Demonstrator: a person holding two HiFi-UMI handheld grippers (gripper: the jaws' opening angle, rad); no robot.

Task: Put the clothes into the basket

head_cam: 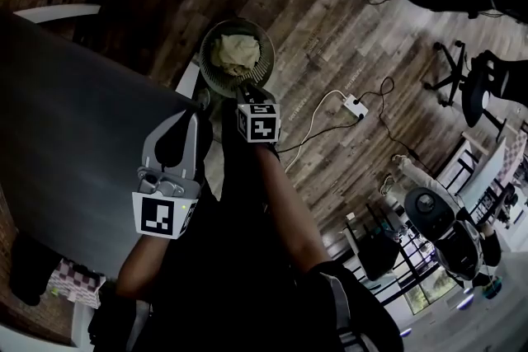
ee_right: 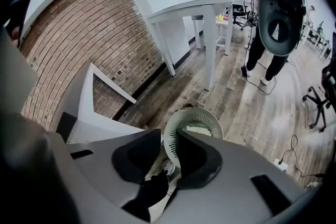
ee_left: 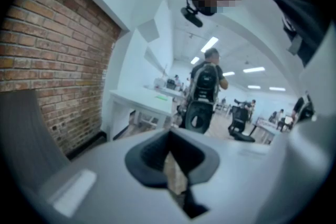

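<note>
The right gripper [ee_right: 169,136], jaws narrowly parted and empty, hangs just above the basket [head_cam: 207,66] of pale clothes [head_cam: 235,52]. The left gripper [ee_left: 169,136] beside it is closed on nothing.

Crumpled cream clothes [head_cam: 235,52] inside round slatted basket [head_cam: 208,70] on wooden floor [head_cam: 330,37]

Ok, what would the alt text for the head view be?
Looking down, a round basket holding pale clothes stands on a wood floor, with the right gripper held above its near rim. The left gripper is beside it, at the edge of a dark table.
</note>
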